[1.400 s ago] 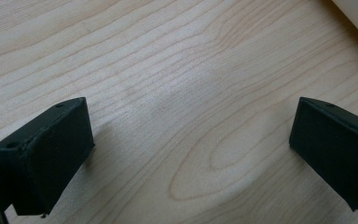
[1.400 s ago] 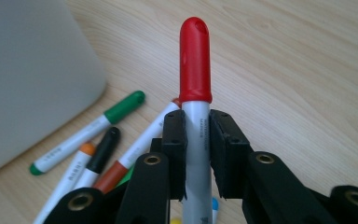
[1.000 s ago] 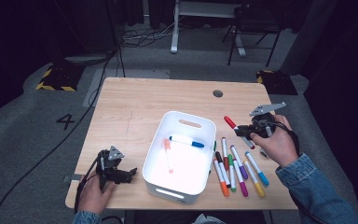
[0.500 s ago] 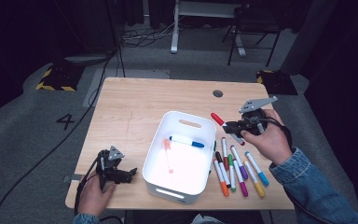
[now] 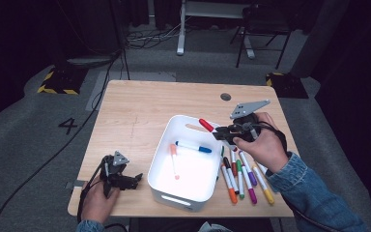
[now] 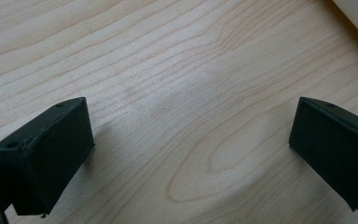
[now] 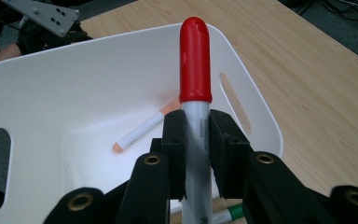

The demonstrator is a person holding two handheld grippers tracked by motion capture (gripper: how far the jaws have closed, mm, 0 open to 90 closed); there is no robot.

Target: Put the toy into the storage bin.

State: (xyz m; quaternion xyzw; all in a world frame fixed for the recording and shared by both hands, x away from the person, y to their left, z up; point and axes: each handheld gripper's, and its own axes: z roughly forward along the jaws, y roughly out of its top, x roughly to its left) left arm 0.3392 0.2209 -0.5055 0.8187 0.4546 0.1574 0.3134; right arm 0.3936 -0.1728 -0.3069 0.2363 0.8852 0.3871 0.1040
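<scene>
A light wooden tabletop [image 5: 140, 111] with a round grey cable grommet [image 5: 225, 96] near its far right corner stands on grey carpet floor [image 5: 24, 145] marked with a black "4" [image 5: 70, 125]. Behind it, dim light shows white desk legs [image 5: 181, 29], black cables [image 5: 145, 36] and yellow-black hazard-striped blocks [image 5: 55, 82].

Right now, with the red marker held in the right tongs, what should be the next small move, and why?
Probably carry the red marker a little further over the white bin, then open the right tongs. Its cap already reaches over the rim, and two markers lie inside.
</scene>
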